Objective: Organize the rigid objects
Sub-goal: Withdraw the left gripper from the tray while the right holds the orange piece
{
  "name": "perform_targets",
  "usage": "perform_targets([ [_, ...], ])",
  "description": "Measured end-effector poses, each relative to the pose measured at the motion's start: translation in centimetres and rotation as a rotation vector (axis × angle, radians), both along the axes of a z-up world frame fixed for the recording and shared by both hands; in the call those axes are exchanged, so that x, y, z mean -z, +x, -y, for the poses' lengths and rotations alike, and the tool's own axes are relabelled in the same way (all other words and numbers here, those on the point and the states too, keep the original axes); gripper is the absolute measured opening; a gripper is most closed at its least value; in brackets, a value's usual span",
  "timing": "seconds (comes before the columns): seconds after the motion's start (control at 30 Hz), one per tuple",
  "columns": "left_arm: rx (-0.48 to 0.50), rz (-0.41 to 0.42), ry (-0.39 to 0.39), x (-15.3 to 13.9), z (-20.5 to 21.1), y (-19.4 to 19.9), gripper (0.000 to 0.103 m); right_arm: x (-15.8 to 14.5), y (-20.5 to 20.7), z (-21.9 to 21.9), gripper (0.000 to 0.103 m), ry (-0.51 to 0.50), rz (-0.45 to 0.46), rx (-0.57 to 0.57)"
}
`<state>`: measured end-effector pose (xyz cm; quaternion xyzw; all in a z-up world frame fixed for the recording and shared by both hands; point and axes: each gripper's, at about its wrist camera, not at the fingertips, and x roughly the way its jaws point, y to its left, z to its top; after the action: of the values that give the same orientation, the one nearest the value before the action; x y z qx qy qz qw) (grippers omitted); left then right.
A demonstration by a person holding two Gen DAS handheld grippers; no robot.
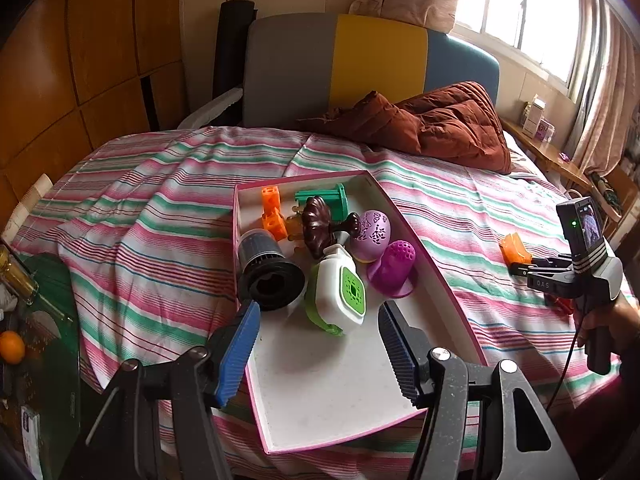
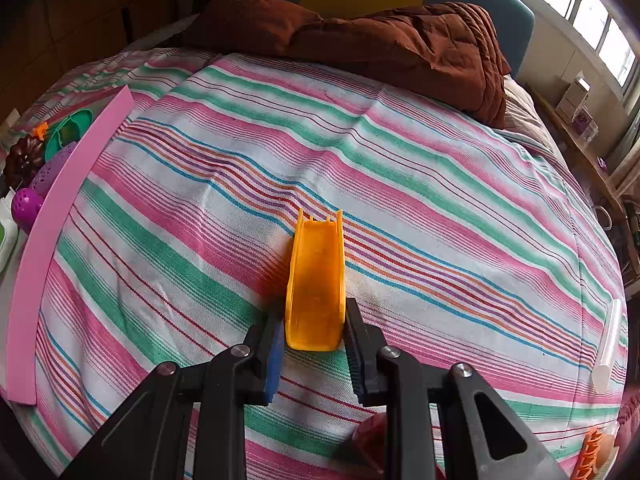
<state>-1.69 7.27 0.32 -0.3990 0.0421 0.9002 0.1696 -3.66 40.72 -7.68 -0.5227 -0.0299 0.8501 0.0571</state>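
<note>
A: Why is the right tool [image 2: 315, 336] closed on that orange slide [image 2: 316, 280]?

B: Probably to carry it off the bed [image 2: 440, 208] into the pink box [image 1: 448, 280]. The left tool [image 1: 316, 344] waits wide open, holding nothing, over the box's bare near end.

A: What's inside?

B: A black filter [image 1: 268, 268], white dispenser [image 1: 340, 296], purple egg [image 1: 370, 234], green and orange pieces behind.

My work surface is a bed [image 1: 168, 208] covered in a sheet striped pink, green and white. A shallow pink-rimmed tray [image 1: 436, 276] lies on it toward the left. To the tray's right, well apart, an orange plastic slide piece [image 2: 316, 280] rests on the sheet. A rumpled brown quilt [image 1: 440, 124] lies at the head end. A clear tube [image 2: 608, 344] lies near the right edge.
</note>
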Motion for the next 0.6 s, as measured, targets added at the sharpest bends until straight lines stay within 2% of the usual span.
perform_targets([
  [0.6, 0.01, 0.014, -0.01, 0.42, -0.38, -0.2, 0.062, -0.07, 0.28, -0.13, 0.026, 0.007, -0.002, 0.001],
])
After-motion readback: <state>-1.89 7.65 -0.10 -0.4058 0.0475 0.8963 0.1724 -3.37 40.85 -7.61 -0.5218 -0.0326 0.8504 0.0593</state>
